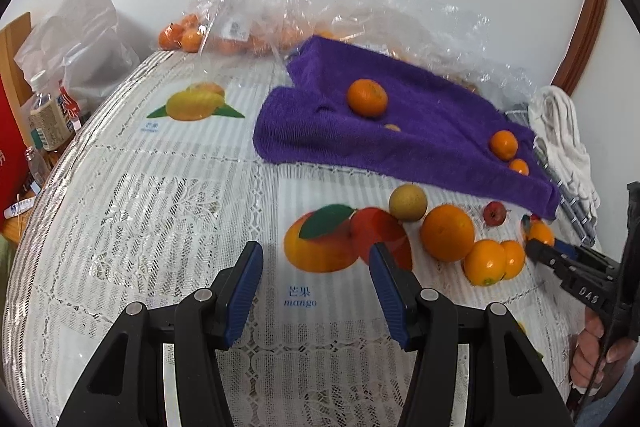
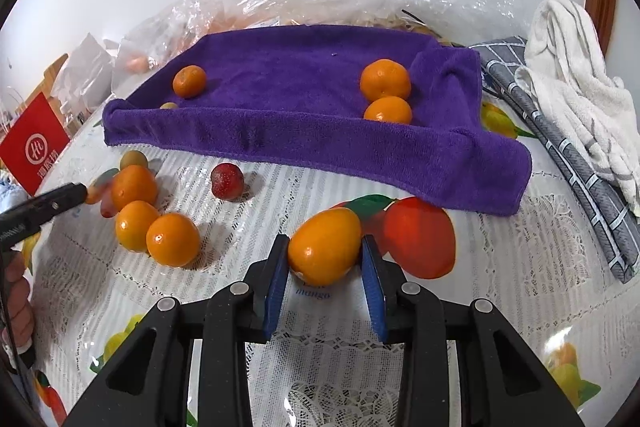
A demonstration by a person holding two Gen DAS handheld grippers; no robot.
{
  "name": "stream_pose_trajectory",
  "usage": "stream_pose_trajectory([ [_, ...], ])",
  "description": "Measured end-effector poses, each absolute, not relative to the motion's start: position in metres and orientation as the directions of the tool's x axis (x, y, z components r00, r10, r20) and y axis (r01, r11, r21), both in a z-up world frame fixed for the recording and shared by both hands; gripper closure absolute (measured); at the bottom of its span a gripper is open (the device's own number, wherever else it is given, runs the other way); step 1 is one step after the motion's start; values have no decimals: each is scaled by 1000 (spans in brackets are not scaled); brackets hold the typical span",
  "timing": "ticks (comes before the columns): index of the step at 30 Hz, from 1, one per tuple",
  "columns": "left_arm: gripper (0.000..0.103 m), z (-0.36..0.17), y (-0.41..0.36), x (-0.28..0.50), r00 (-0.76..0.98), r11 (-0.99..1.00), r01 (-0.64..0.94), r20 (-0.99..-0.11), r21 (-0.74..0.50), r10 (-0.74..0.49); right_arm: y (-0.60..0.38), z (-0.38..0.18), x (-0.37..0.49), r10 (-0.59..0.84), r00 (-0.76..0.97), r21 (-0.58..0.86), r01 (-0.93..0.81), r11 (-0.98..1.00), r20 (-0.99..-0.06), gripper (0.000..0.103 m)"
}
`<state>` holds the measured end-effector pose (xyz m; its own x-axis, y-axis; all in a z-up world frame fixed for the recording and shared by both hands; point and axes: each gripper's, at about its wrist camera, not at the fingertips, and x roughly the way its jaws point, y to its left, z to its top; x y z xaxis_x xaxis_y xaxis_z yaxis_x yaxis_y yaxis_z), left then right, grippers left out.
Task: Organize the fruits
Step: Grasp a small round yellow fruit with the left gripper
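Right gripper (image 2: 325, 267): black two-finger claw with blue ribbed pads, narrowed onto a small oval orange kumquat (image 2: 324, 246); both pads press its sides, and the fruit sits just above the tablecloth (image 2: 120, 291), a white lace-patterned sheet printed with mangoes.
Left gripper (image 1: 316, 279): the same build, jaws partly apart with nothing between them, only the printed mango picture behind.
Purple towel (image 2: 288, 83): a plush purple cloth with raised edges like a shallow tray, lying beyond the held kumquat.
Fruit on the towel: one round orange tangerine (image 2: 189, 81) near its left edge; two more tangerines (image 2: 385, 79) touching each other near the right edge.
Fruit on the cloth: a loose cluster of three orange citrus fruits (image 2: 173, 239) left of the held kumquat, with a small red fruit (image 2: 227, 180) between the cluster and the towel's front edge.
Right of the towel: a grey checked cloth (image 2: 560, 147) with a crumpled white towel (image 2: 576, 75) on top.
Behind: clear plastic bags (image 1: 248, 23) holding more oranges against the wall.
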<state>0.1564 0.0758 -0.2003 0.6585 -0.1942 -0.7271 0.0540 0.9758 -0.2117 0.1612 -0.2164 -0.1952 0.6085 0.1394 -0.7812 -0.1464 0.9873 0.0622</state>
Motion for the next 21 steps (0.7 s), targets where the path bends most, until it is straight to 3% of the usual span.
stream_pose_trajectory([
  [9,46,-201,74,157,649,976,73,-734,-203,-201,-237,-194,160,202,596,168,-114,979,-777,68],
  [12,47,-199,59,162,630,985,115,-757,-130,-174,-235,-194,159,180,600,145,-107,984,-779,68],
  [21,50,-191,24,192,618,978,176,-762,-109,-196,-226,-193,153,136,618,75,-124,989,-774,68],
])
